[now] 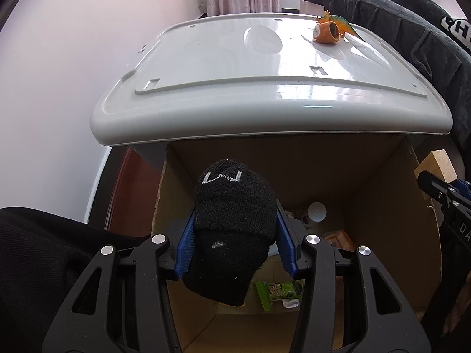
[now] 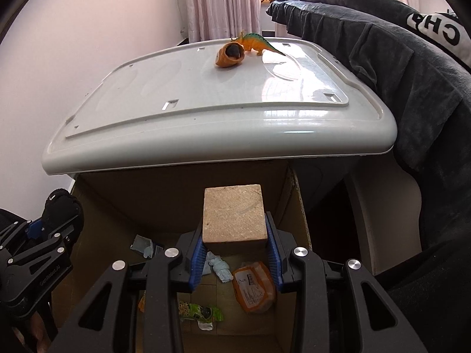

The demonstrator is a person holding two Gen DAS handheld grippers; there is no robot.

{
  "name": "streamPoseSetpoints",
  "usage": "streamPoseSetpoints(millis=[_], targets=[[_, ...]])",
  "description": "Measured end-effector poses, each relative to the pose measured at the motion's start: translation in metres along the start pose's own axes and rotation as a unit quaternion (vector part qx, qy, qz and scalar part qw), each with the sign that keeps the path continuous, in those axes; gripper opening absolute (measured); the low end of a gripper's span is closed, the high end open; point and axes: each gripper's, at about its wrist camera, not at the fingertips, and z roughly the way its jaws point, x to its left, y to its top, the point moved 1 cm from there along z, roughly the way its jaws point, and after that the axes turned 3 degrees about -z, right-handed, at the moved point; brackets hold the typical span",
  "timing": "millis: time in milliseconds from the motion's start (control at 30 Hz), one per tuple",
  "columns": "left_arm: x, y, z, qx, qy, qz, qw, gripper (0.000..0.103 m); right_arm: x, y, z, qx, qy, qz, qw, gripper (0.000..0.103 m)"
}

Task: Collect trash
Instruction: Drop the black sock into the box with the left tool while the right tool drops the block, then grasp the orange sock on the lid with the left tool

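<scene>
My left gripper (image 1: pixel 235 235) is shut on a black rolled sock (image 1: pixel 234 229) and holds it over the open cardboard box (image 1: pixel 382 206). My right gripper (image 2: pixel 234 245) is shut on a tan wooden block (image 2: pixel 234 216) above the same box (image 2: pixel 94 206). Each gripper shows at the edge of the other's view, the right one (image 1: pixel 441 188) and the left one (image 2: pixel 50 232). In the box lie a green snack wrapper (image 2: pixel 200 313), an orange packet (image 2: pixel 254 289), crumpled pale blue paper (image 2: pixel 220 269) and a white round lid (image 1: pixel 317 211).
A white plastic lid-topped table (image 1: pixel 265 88) stands just behind the box. On it sit an orange cup (image 1: pixel 326 31) on its side and an orange-green toy dinosaur (image 1: pixel 343 25). Dark clothing (image 2: pixel 397 58) hangs at the right. A pale wall is at the left.
</scene>
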Motion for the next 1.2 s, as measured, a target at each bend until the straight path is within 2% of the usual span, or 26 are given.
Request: streamPoseSetpoints(millis=[267,300,333,400,433,567,1033,1200], targets=[[-0.0003,0.0001,0.0003,0.003,-0.003,-0.001,1.0,0.048,0.001,-0.0011,-0.0001,0.003,0.001,-0.002,1.0,0.036],[0.0002,0.0002,0.0003,0.004,-0.007,-0.005,1.0,0.051,0.0011,-0.0011,0.0004,0.004,0.002,-0.002,1.0,0.036],[0.0009,0.0001,0.0003,0.005,-0.009,-0.008,0.9999,0.064,0.0015,-0.0013,0.0008,0.007,0.004,-0.002,1.0,0.038],[0.003,0.0003,-0.0028,-0.003,-0.003,-0.017,0.9999,0.08,0.0011,-0.0005,-0.0007,0.001,0.001,0.0,1.0,0.063],[0.0044,0.0009,-0.0058,-0.012,0.0,-0.02,0.9997,0.082,0.0006,0.0,-0.003,-0.006,-0.004,0.001,1.0,0.065],[0.005,0.0001,-0.0047,-0.007,-0.001,-0.023,0.9997,0.082,-0.0005,0.0013,-0.0079,-0.018,-0.005,0.005,1.0,0.066],[0.0043,-0.0009,-0.0047,-0.008,0.007,-0.019,0.9998,0.082,-0.0058,0.0011,-0.0043,-0.009,-0.006,0.014,1.0,0.066],[0.0043,-0.0005,-0.0033,-0.007,0.008,-0.017,0.9998,0.082,-0.0061,0.0008,-0.0036,-0.009,-0.007,0.017,1.0,0.069]])
